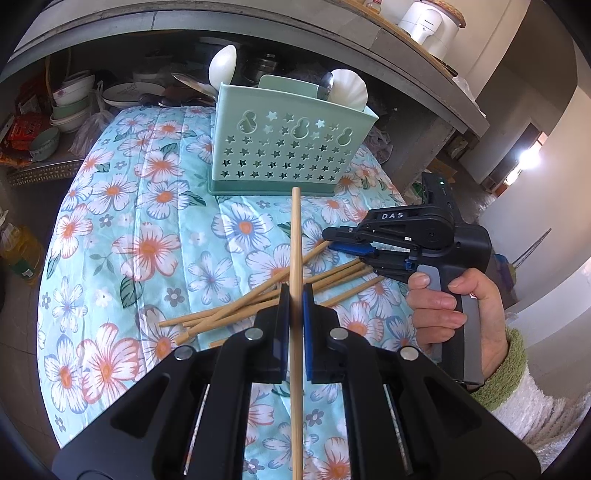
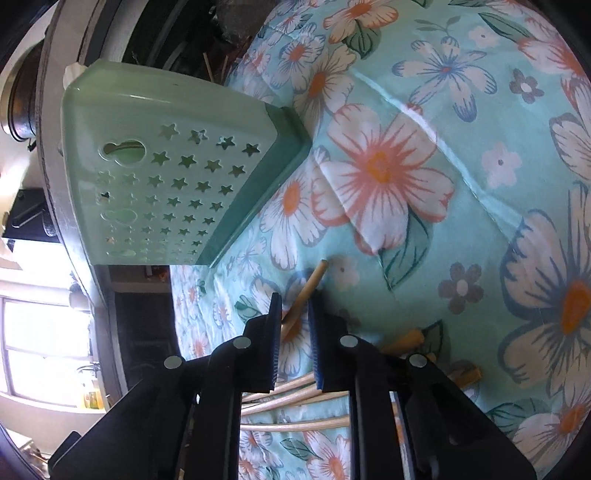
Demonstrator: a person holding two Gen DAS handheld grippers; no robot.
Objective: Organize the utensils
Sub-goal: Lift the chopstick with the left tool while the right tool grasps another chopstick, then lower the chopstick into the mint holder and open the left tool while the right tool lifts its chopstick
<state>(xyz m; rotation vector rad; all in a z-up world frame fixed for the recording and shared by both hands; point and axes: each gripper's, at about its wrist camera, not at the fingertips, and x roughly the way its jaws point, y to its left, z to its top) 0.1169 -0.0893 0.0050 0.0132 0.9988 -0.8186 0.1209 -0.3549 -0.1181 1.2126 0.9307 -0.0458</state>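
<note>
A mint-green utensil holder (image 1: pixel 284 147) with star holes stands on the floral cloth; it also shows in the right wrist view (image 2: pixel 159 177). White spoons (image 1: pixel 347 92) stick out of it. My left gripper (image 1: pixel 295 295) is shut on a bamboo chopstick (image 1: pixel 295 240) that points toward the holder. Several loose chopsticks (image 1: pixel 258 299) lie crossed on the cloth beneath. My right gripper (image 1: pixel 332 236) lies low over the pile's right end. In its own view, the right gripper (image 2: pixel 295 306) has narrowly parted jaws around the tip of a chopstick (image 2: pixel 306 291); contact is unclear.
The floral cloth (image 1: pixel 147 221) covers a table. Bowls and plates (image 1: pixel 74 103) crowd a shelf behind at the left. A white appliance (image 1: pixel 428 22) stands on the counter above. A yellow bottle (image 1: pixel 22 254) sits at the left.
</note>
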